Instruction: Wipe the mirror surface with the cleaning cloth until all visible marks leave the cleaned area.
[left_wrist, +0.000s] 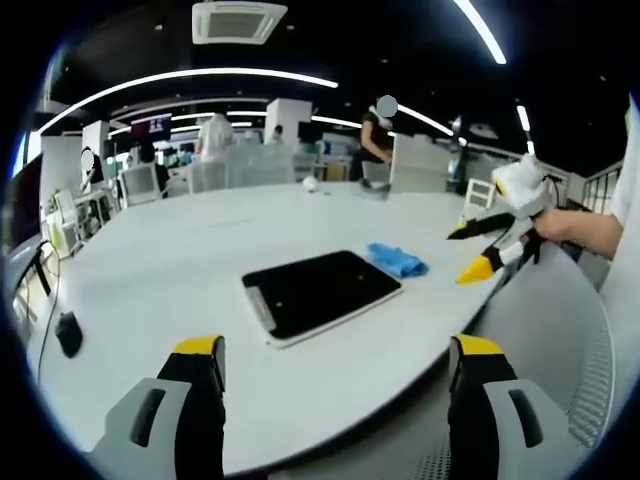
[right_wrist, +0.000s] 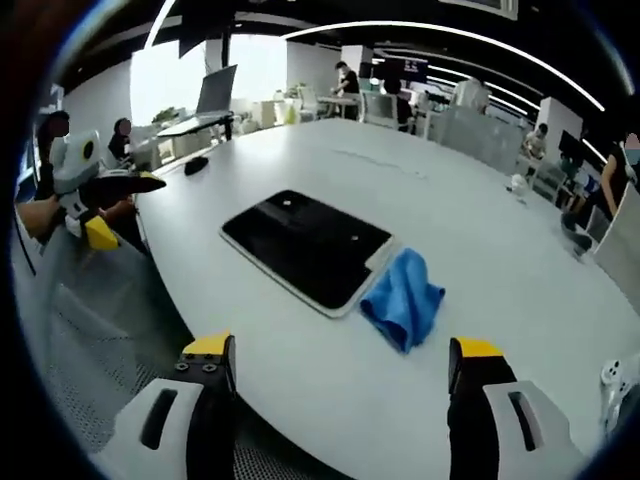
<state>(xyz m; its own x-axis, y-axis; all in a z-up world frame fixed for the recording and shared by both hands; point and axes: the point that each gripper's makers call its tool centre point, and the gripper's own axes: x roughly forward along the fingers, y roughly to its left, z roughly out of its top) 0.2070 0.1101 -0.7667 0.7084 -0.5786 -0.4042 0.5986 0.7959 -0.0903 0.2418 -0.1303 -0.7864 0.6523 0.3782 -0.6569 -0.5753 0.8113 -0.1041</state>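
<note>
A dark rectangular mirror (left_wrist: 320, 292) with a white rim lies flat on the big white table (left_wrist: 180, 250); a crumpled blue cloth (left_wrist: 397, 260) rests just past its far right corner. My left gripper (left_wrist: 335, 360) hovers open near the table's front edge, short of the mirror. In the left gripper view the right gripper (left_wrist: 478, 250) comes in from the right, held by a hand, open and empty above the table edge. In the right gripper view the mirror (right_wrist: 305, 247) lies ahead with the cloth (right_wrist: 404, 298) touching its near corner. My right gripper (right_wrist: 340, 365) is open above the table edge; the left gripper (right_wrist: 100, 205) shows at the left.
A black computer mouse (left_wrist: 68, 333) lies at the table's left edge, and a small white ball-like object (left_wrist: 310, 184) sits at the far side. A mesh chair back (left_wrist: 560, 350) stands off the table's right edge. People and desks fill the office behind.
</note>
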